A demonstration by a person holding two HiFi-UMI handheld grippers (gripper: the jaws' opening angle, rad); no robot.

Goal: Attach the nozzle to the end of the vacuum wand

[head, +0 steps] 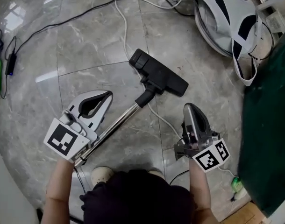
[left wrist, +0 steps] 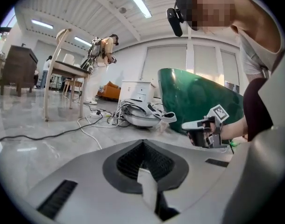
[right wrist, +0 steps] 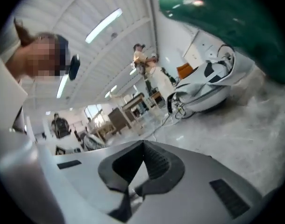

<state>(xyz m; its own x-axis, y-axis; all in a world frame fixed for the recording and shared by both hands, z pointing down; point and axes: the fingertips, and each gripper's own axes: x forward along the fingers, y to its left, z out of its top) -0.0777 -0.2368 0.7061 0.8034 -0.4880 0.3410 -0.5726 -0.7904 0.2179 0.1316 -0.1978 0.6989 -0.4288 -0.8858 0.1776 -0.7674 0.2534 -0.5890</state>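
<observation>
The black floor nozzle [head: 159, 73] lies on the grey marble floor, its neck joined to the black collar at the end of the silver wand [head: 117, 125]. The wand runs down-left and passes under my left gripper [head: 107, 94]. That gripper is raised above the floor, jaws shut with nothing between them [left wrist: 143, 143]. My right gripper [head: 189, 107] hangs to the right of the wand, apart from it, also shut and empty [right wrist: 143, 143]. The left gripper view shows the right gripper [left wrist: 205, 132] held in a hand.
A white cable [head: 124, 27] snakes past the nozzle. A white vacuum body [head: 222, 22] with cords lies at the top right, a large dark green object [head: 273, 125] along the right edge. Black cables [head: 44, 27] cross the upper left. The person's shoe [head: 103, 174] is below the wand.
</observation>
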